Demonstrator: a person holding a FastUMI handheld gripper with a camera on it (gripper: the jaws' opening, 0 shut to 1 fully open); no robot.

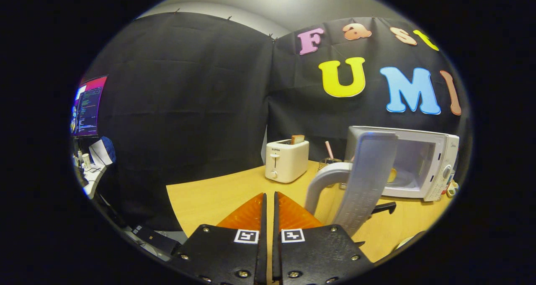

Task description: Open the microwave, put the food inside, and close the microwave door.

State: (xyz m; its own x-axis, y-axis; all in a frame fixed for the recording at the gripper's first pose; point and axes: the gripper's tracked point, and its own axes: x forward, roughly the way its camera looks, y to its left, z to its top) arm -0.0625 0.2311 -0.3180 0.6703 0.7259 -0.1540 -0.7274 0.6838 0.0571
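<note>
Pale wood made up the table (209,201) we worked over. On it, beyond and right of our fingers, stood the white microwave (423,168), its cavity exposed. Its door (364,184) hung wide open, edge-on toward us, the curved handle (322,182) on its near side, just right of our fingertips. Inside the cavity we could make out something yellow, the food (392,175), mostly hidden behind the door. Further back sat a white toaster (287,160) with a slice of bread (297,139) poking up. Our gripper (269,195) was closed, fingers nearly touching, holding nothing.
</note>
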